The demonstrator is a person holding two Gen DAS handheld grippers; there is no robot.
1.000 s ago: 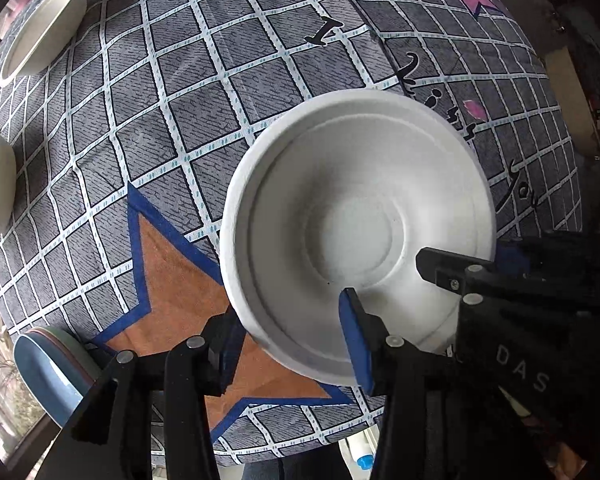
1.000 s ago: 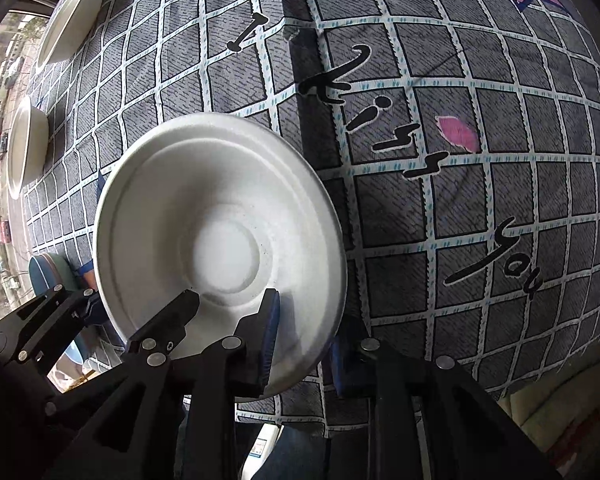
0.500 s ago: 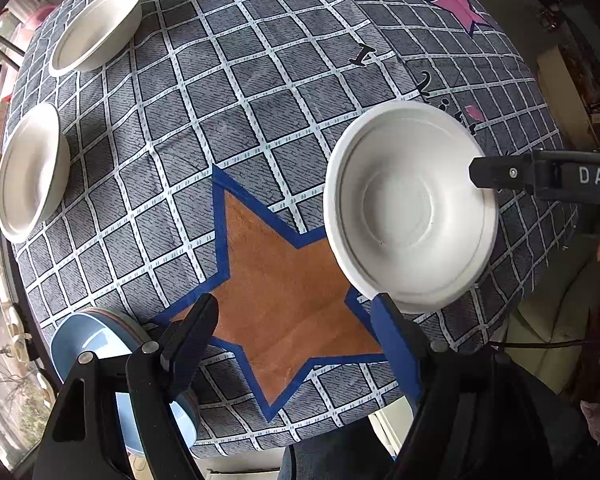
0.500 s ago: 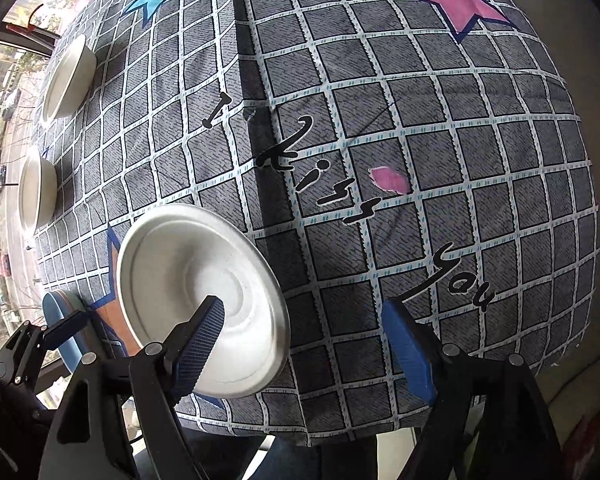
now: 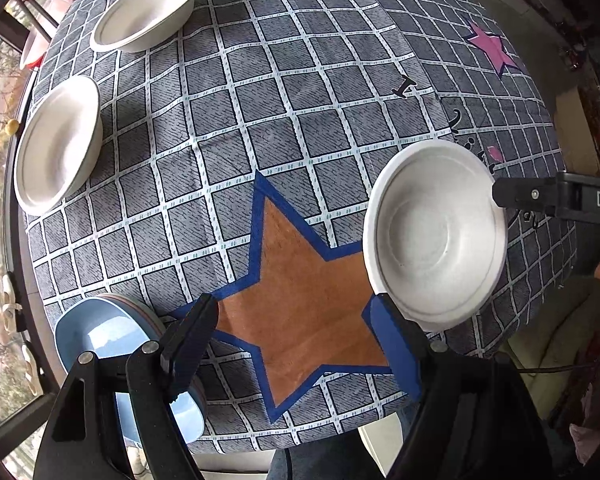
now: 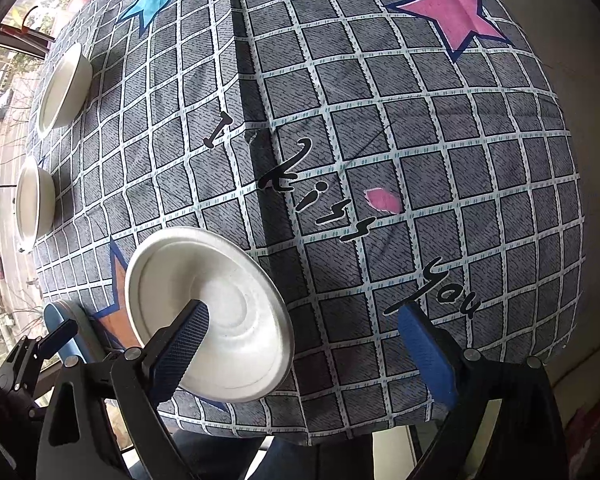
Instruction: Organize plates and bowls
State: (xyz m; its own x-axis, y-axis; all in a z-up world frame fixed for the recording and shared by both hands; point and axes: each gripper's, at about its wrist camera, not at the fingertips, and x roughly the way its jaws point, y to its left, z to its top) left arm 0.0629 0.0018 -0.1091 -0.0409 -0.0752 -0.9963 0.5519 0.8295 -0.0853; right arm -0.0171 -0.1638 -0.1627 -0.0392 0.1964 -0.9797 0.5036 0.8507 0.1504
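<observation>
Judging by the layout, sorting has barely begun: one white bowl sits near the right edge of the surface, two more lie far left, blue plates near left. Both left gripper and right gripper have jaws spread wide, holding nothing.

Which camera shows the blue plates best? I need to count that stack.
The left wrist view: the blue plates lie at the table's near-left edge, top face open, stacked rims visible, partly behind a left finger. The right wrist view shows only an edge-on sliver. Neither permits a count.
</observation>
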